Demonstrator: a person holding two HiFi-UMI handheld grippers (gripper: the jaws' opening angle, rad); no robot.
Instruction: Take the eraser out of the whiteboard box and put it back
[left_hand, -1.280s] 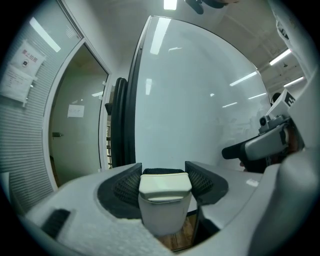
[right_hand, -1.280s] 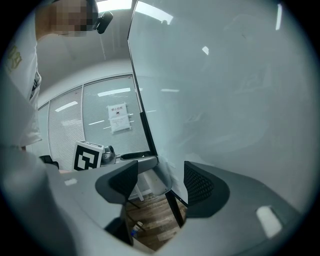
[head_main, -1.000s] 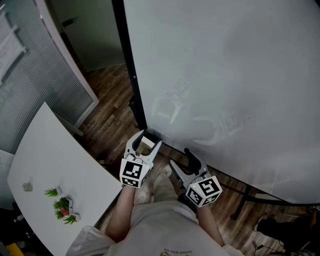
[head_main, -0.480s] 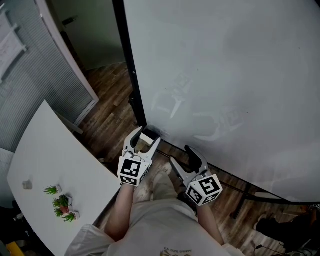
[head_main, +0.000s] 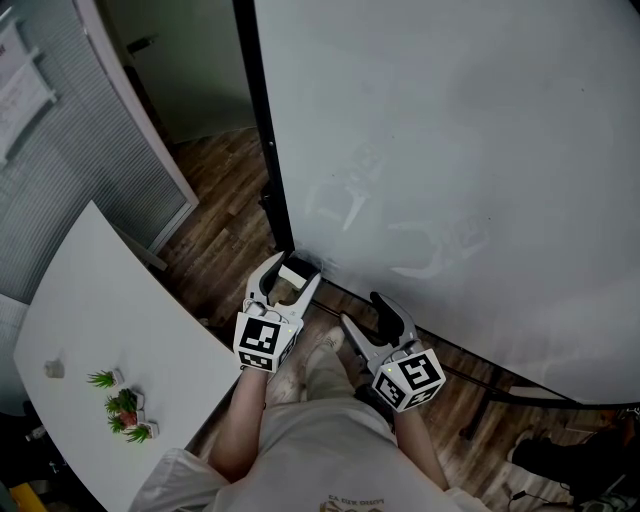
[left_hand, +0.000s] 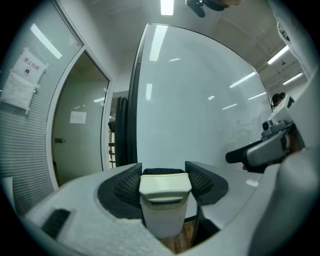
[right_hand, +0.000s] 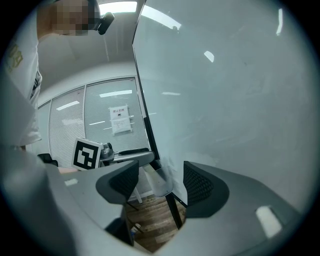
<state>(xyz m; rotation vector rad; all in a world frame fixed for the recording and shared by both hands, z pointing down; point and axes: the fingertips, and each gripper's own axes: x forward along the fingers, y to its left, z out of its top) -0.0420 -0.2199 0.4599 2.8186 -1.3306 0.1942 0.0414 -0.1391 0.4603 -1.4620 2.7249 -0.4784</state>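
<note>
In the head view my left gripper (head_main: 296, 272) is shut on the eraser (head_main: 292, 280), at the lower left corner of the big whiteboard (head_main: 450, 150). The left gripper view shows the eraser (left_hand: 164, 200) as a cream block with a black felt edge, and both pads (left_hand: 125, 187) press on it. My right gripper (head_main: 362, 312) stands open beside it, to the right, with nothing between its jaws. The right gripper view looks past those open jaws at a small translucent box (right_hand: 164, 186) fixed to the board's lower edge, with the left gripper (right_hand: 127, 157) just left of it.
A white table (head_main: 100, 330) with small potted plants (head_main: 125, 410) stands at the left. Behind it is a glass partition with blinds (head_main: 60, 170). The whiteboard's black frame post (head_main: 262, 130) runs down to the wooden floor (head_main: 215, 230).
</note>
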